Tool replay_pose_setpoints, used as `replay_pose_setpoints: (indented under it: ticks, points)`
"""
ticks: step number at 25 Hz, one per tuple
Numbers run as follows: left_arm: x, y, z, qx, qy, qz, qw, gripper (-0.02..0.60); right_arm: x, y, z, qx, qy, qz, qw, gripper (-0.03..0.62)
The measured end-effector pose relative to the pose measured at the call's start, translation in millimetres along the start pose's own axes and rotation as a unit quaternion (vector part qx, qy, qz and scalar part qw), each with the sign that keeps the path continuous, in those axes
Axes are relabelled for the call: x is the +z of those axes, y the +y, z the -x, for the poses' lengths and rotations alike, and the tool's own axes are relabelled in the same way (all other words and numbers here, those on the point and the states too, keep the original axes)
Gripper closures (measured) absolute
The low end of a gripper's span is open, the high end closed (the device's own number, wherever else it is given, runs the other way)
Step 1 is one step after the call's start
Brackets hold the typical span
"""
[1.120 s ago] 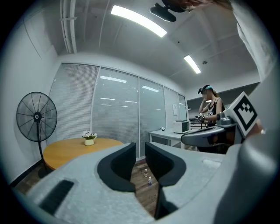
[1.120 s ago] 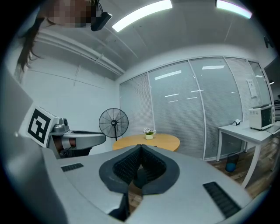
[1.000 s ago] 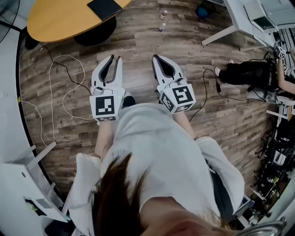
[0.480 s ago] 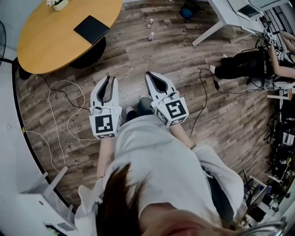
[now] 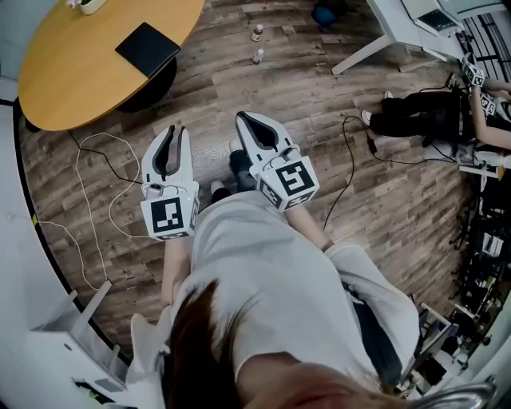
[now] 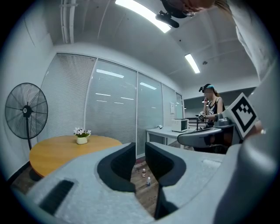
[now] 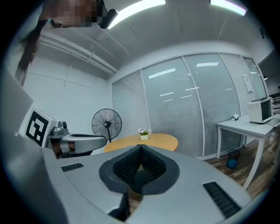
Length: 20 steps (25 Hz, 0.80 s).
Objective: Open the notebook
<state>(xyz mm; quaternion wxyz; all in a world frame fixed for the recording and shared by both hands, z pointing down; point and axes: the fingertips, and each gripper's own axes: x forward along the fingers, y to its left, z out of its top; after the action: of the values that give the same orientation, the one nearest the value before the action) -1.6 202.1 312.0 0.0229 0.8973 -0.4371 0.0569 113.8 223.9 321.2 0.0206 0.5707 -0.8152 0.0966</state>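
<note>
One notebook (image 5: 148, 48), black, cover shut, lies flat on the round table (image 5: 72, 88), near the rim that faces the person. Untouched. A pot (image 5: 86, 5) of flowers stands further back on the same top, well apart from it.

Change over the last second, head view:
- notebook was cut by the top edge of frame; now it is fully in frame with much more tabletop showing
- pot newly in view
- bottles (image 5: 257, 33) on the floor have slid the same way through the frame

Reading: the person is walking up to the table with both grippers carried ahead, roughly level. This is approach only; opening has not begun.

On the left gripper (image 5: 178, 132) the fingers stand narrow, with a slim gap and nothing in it. Its own view shows floor and bottles through the gap, which looks the same as before. On the right gripper (image 5: 244, 118) the fingers meet at the tips, empty. Its own view looks over them at table and fan (image 7: 106, 123).

Both grippers are over bare floor, well apart from the notebook. A white cable (image 5: 86, 180) lies on the floor left of the left gripper.

Judgement: the rest of the gap to the table must still be closed. The right fingers must part before they can pinch a cover edge. Which edge is the spine cannot be told from here.
</note>
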Motion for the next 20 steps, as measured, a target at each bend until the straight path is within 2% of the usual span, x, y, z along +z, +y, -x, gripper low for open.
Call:
replay_pose_setpoints:
  ticks: [11,20]
  points:
    - [15.0,22.8,-91.3,0.062,-0.020,0.007,0.9979,0.500,18.6,-85.8,-64.4,0.035,0.012,0.009,0.999,0.591]
    - [22.5,25.3,-132.4,0.113,-0.025,0.005,0.9933,0.500,25.6,-137.9,-86.6,0.063,0.019,0.008,0.998,0.591]
